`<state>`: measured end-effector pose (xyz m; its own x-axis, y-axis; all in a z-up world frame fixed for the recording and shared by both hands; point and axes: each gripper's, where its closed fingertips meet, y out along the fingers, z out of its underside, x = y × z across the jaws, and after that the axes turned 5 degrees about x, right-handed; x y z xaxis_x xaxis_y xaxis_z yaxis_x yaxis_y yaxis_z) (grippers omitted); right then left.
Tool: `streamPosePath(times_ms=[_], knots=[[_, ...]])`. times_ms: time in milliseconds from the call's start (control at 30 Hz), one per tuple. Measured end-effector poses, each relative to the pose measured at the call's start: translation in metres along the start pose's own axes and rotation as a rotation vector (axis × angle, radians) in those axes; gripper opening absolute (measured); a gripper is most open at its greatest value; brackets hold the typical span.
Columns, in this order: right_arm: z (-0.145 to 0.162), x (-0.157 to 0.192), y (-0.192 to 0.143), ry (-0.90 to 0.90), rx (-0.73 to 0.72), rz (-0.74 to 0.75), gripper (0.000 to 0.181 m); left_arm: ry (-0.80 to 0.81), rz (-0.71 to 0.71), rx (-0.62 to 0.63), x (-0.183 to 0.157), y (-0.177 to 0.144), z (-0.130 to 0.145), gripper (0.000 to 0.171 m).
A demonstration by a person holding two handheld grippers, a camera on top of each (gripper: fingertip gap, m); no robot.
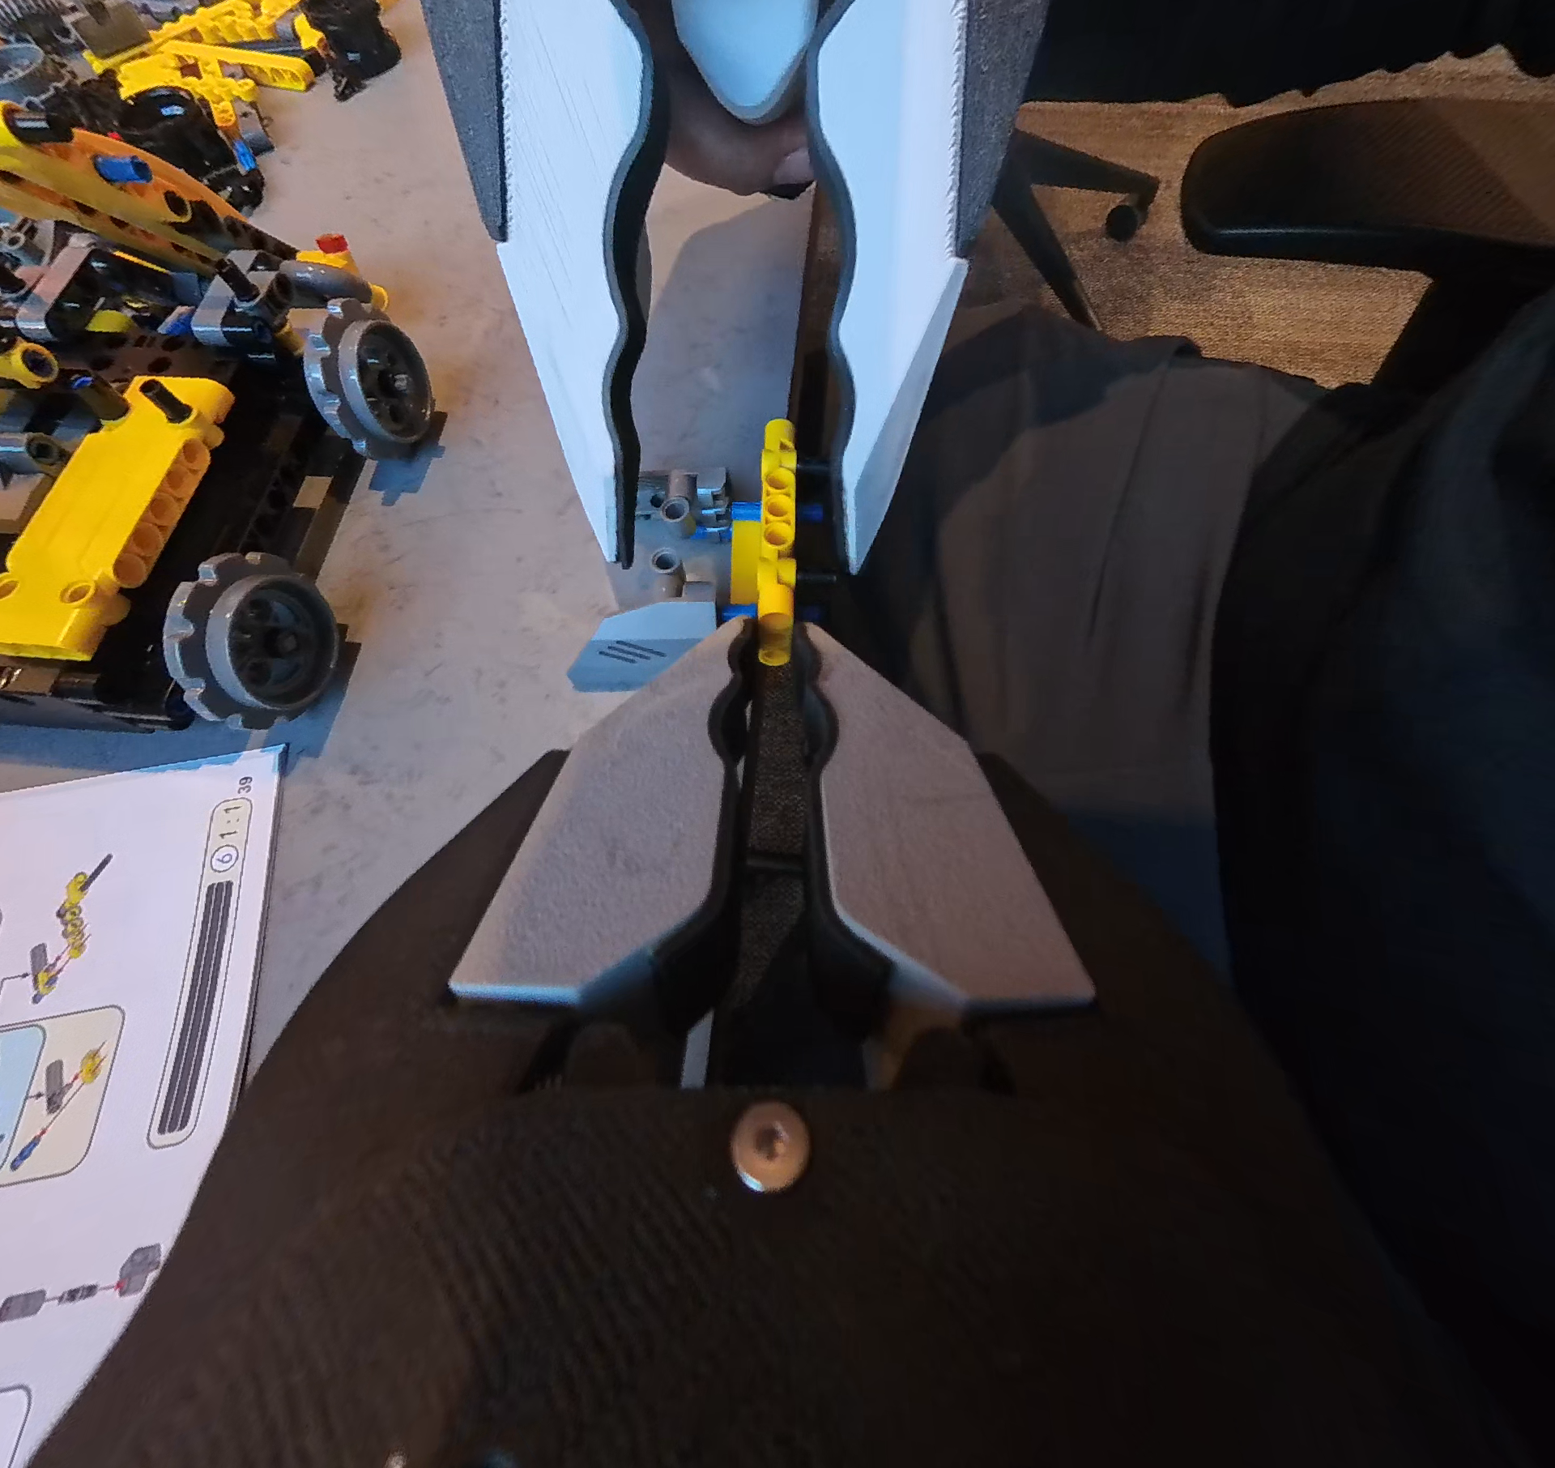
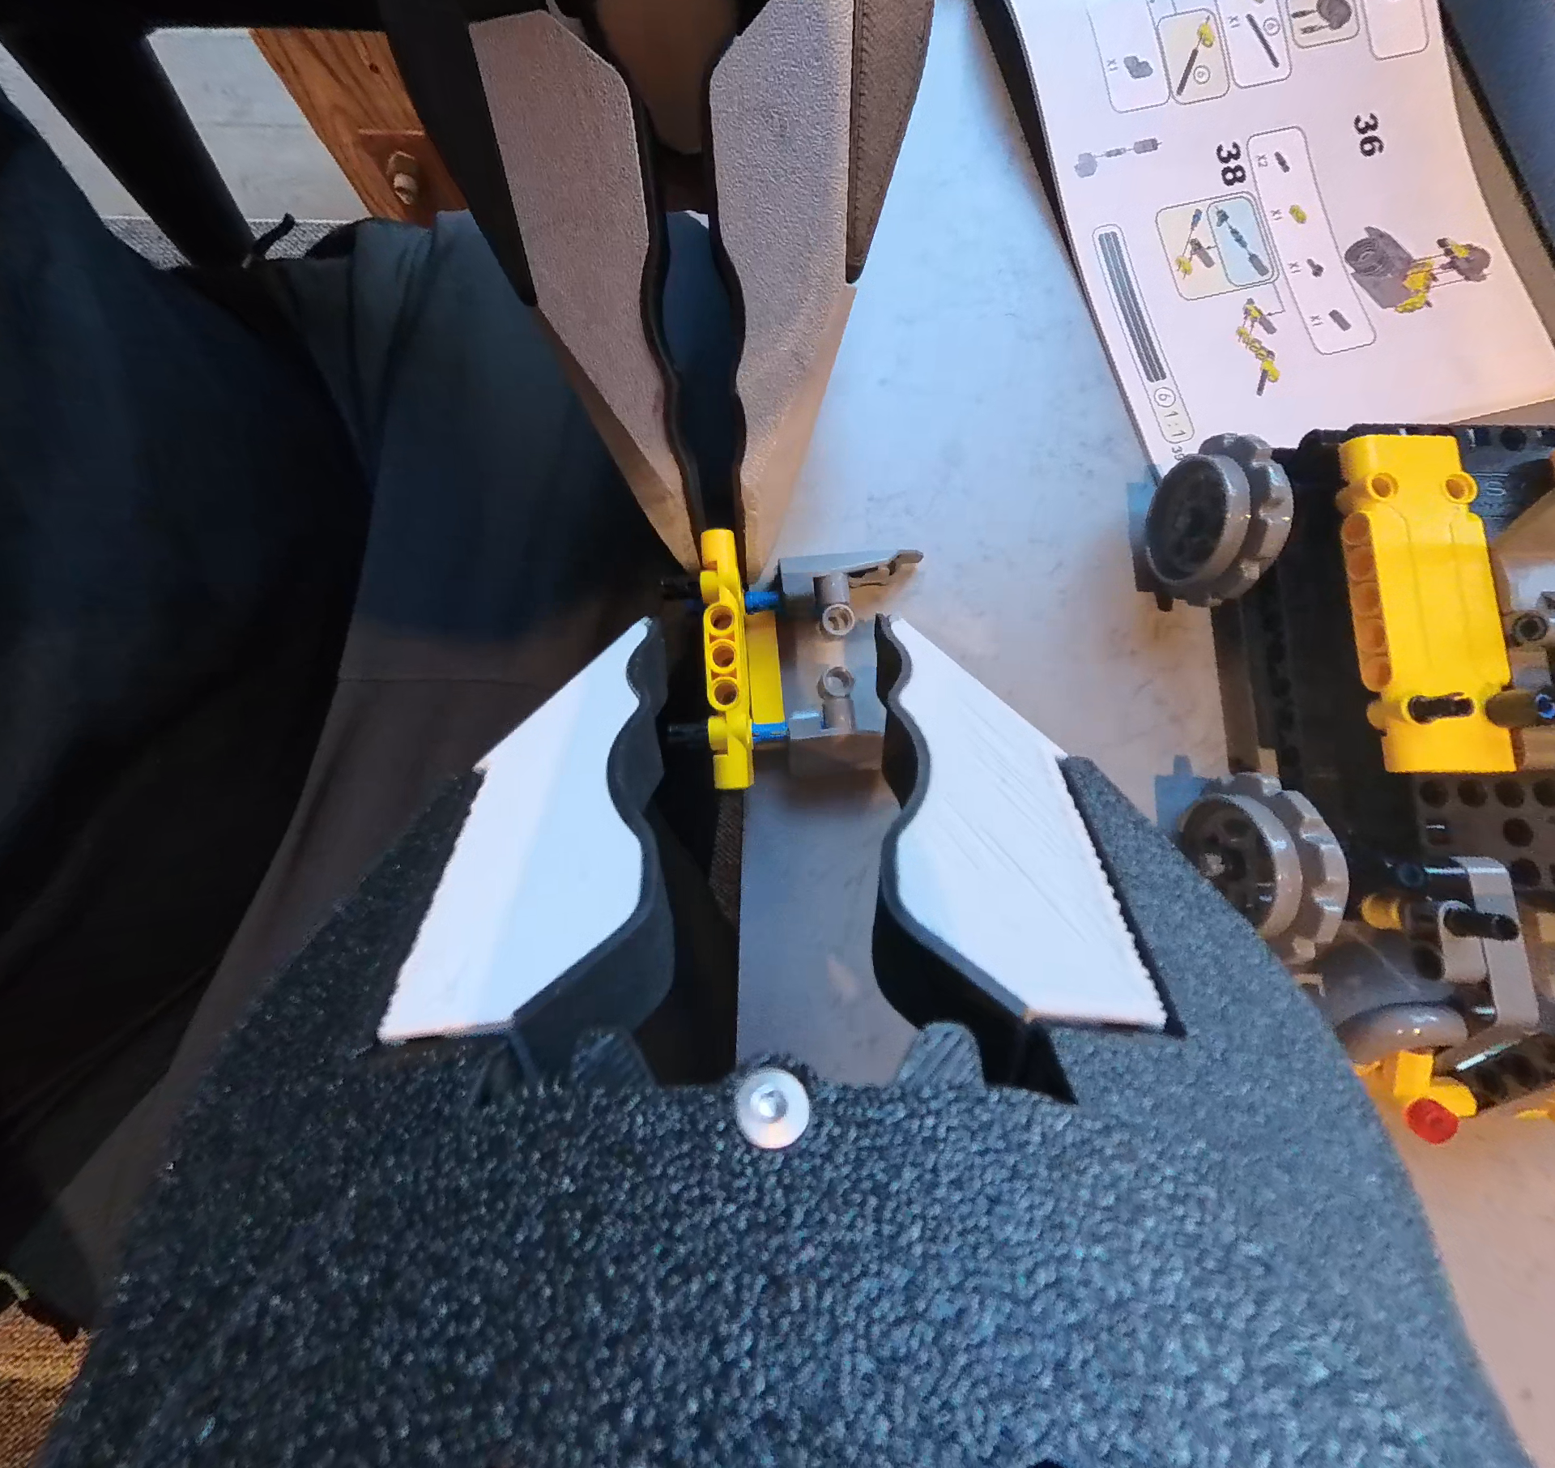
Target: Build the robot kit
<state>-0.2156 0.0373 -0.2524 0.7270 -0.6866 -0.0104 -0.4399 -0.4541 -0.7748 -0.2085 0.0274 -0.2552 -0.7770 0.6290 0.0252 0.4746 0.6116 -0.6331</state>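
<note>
Right at the table (image 1: 471, 552) edge, the two claws meet nose to nose over a small brick assembly. The left claw (image 1: 770, 628), with grey fingers, is pressed together on one end of a yellow beam (image 1: 778, 518) with round holes; the beam stands on its edge between the pads. In the right wrist view the same left claw (image 2: 719, 556) comes down from the top and pinches the far end of the yellow beam (image 2: 725, 670).

The right claw (image 2: 770, 653), with white fingers, is spread. Its fingers stand on both sides of the assembly: one on the outer side of the beam, past the table edge, the other beside a grey connector piece (image 2: 829, 670) that is joined to the beam by short blue pins (image 2: 761, 598). Whether the white pads touch the pieces, I cannot tell. In the left wrist view the right claw (image 1: 736, 561) reaches in from the top, and the grey connector piece (image 1: 681, 518) lies on the table next to a small grey panel (image 1: 627, 649).

Well apart on the table there is a half-built yellow and black vehicle (image 1: 126, 502) with grey wheels (image 1: 252, 641), also loose parts (image 1: 210, 39) farther back, and an open instruction booklet (image 1: 126, 965). Beyond the table edge a person's dark clothing (image 1: 1094, 544) and an office chair (image 1: 1388, 165) show.
</note>
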Motion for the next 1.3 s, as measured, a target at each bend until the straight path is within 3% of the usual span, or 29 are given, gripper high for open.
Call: streamPosePath(times_ms=[600, 1300], knots=[[0.004, -0.006, 0.003, 0.019, 0.005, -0.019, 0.05, -0.005, -0.022, -0.012, 0.002, 0.0, 0.0, 0.006], [-0.004, -0.007, 0.009, -0.033, 0.013, -0.095, 0.034, -0.042, -0.028, -0.008, 0.006, -0.001, 0.003, 0.006]])
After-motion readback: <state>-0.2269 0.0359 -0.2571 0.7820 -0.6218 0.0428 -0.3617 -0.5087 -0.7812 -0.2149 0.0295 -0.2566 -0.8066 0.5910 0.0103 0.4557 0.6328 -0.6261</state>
